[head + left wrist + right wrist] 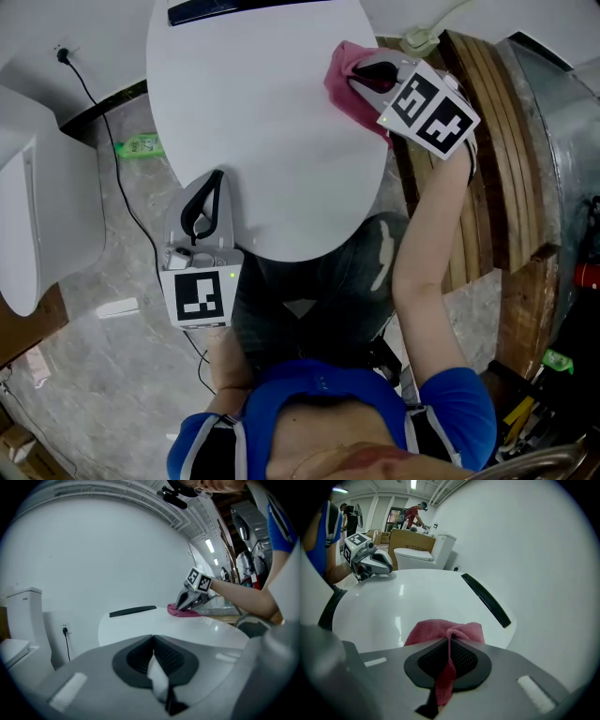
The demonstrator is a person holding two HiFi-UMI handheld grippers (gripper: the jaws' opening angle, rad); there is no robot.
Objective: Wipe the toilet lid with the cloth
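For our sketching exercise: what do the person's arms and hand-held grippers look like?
The left hand-held gripper and right hand-held gripper are grey with black-lined jaws, each bearing a white cube of black square markers. Sleeves are short and blue.

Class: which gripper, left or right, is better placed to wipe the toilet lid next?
Right. The right gripper is shut on the pink cloth, lying on the white oval toilet lid; the left gripper is shut, empty, at the lid's near edge.
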